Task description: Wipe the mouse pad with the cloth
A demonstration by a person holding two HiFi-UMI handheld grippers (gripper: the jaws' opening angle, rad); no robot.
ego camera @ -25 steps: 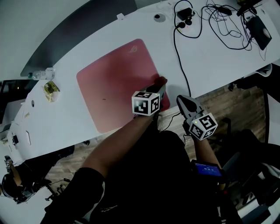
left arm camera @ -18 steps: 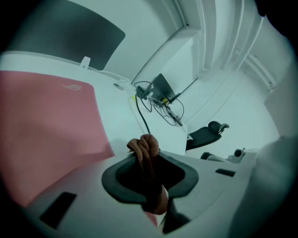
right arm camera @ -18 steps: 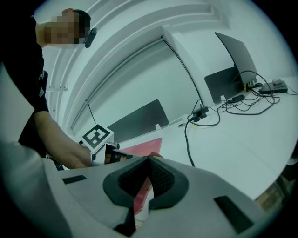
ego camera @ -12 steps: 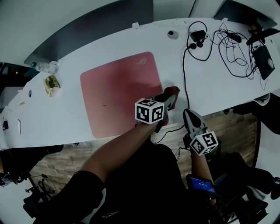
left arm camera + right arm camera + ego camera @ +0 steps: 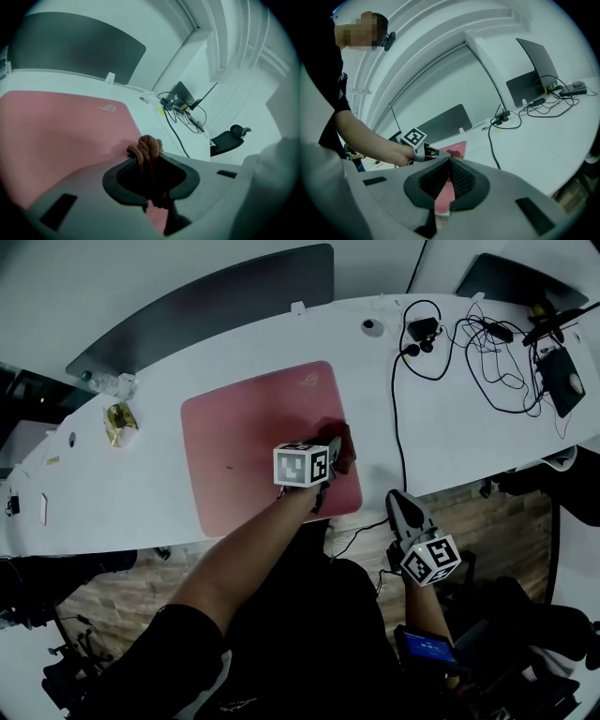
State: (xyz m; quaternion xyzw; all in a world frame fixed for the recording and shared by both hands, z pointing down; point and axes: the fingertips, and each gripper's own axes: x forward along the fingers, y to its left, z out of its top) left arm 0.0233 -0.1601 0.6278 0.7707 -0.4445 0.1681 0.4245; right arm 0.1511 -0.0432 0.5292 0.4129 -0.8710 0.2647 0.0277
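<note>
The pink mouse pad (image 5: 248,442) lies flat on the white desk (image 5: 441,418). My left gripper (image 5: 333,454) is shut on a bunched brown-red cloth (image 5: 343,448), which presses on the pad near its right edge. In the left gripper view the cloth (image 5: 148,146) bulges out between the closed jaws of the left gripper (image 5: 148,158), with the pad (image 5: 56,131) spreading to the left. My right gripper (image 5: 395,500) hangs off the desk's front edge over the wooden floor, shut and empty. From the right gripper view (image 5: 449,160) I see the pad (image 5: 455,148) ahead.
A black cable (image 5: 397,409) runs across the desk right of the pad, with tangled wires (image 5: 492,343) and devices at the far right. A plastic bottle (image 5: 111,383) and a wrapper (image 5: 120,418) lie at the left. A dark panel (image 5: 206,310) lines the back edge.
The left gripper slid the cloth right past the pad's edge onto the desk, then brought it back left onto the pad. The right gripper stayed low by the desk's front edge.
</note>
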